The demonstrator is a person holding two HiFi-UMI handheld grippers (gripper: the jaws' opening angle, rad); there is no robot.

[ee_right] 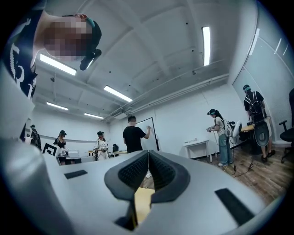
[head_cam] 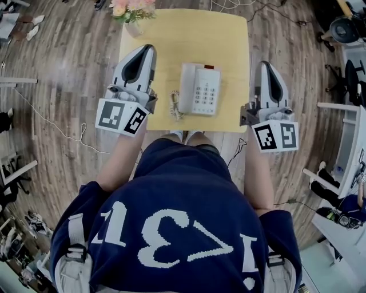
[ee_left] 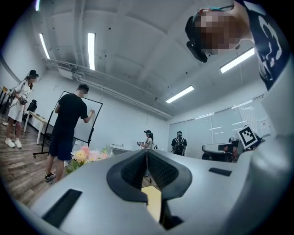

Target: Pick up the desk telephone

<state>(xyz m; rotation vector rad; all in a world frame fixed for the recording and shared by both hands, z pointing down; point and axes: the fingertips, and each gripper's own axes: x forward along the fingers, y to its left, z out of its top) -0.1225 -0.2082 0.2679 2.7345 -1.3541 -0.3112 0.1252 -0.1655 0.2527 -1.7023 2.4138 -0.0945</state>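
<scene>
A white desk telephone [head_cam: 199,88] lies in the middle of the small yellow table [head_cam: 183,34], its handset on the left and a coiled cord [head_cam: 175,105] hanging off its near left corner. My left gripper [head_cam: 150,48] hovers over the table's left part, left of the phone and apart from it, shut and empty. My right gripper [head_cam: 264,63] hangs just past the table's right edge, also shut and empty. In the left gripper view the left gripper's [ee_left: 146,152] pads meet; in the right gripper view the right gripper's [ee_right: 148,152] pads meet too. Neither gripper view shows the phone.
A vase of flowers [head_cam: 132,10] stands at the table's far left corner, flowers [ee_left: 84,156] ahead of the left gripper. A cable [head_cam: 51,123] trails on the wooden floor at left. Desks and chairs [head_cam: 349,80] line the right. Several people [ee_left: 69,128] stand by a whiteboard beyond.
</scene>
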